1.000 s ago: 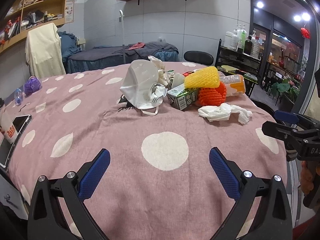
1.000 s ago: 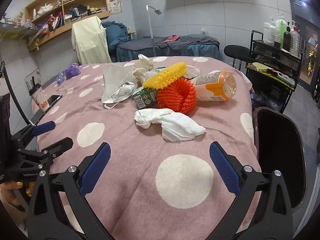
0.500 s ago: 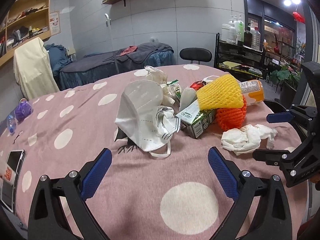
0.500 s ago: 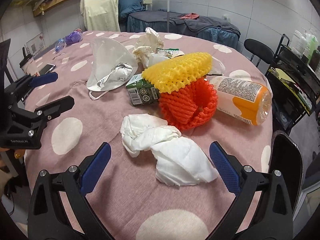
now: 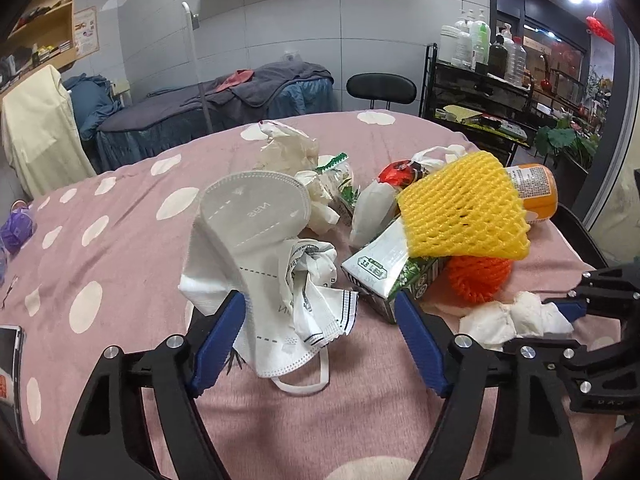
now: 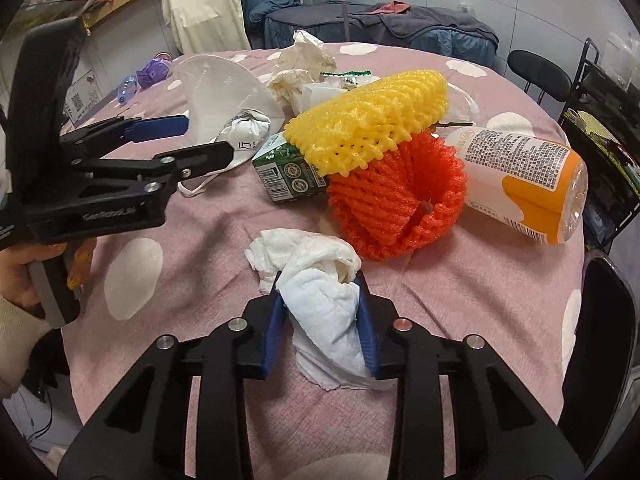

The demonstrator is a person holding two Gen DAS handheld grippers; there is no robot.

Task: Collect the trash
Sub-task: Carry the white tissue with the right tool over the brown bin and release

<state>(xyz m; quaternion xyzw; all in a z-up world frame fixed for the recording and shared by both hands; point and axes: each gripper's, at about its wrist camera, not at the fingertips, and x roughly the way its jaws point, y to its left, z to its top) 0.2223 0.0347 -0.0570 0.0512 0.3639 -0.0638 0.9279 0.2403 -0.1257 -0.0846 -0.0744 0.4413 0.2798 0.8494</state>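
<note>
A pile of trash lies on the pink dotted tablecloth [image 5: 120,208]. My left gripper [image 5: 320,312] is open with its fingers either side of the white face mask [image 5: 260,248]. It also shows in the right wrist view [image 6: 188,140]. My right gripper [image 6: 320,292] is shut on the crumpled white tissue [image 6: 324,296], which still rests on the cloth; the tissue also shows in the left wrist view [image 5: 516,316]. Beside these lie a green carton [image 5: 384,276], a yellow foam net [image 5: 464,208], an orange foam net [image 6: 396,200] and an orange-labelled bottle [image 6: 520,184].
More crumpled paper [image 5: 288,152] and wrappers [image 5: 340,184] lie behind the mask. A phone [image 5: 8,364] and purple item [image 5: 16,228] lie at the left edge. A black chair [image 6: 596,344] stands at the right table edge. A shelf rack with bottles [image 5: 480,44] stands beyond.
Both grippers moved forward into the pile. The right one closed on the white tissue. The left one narrowed its opening around the face mask.
</note>
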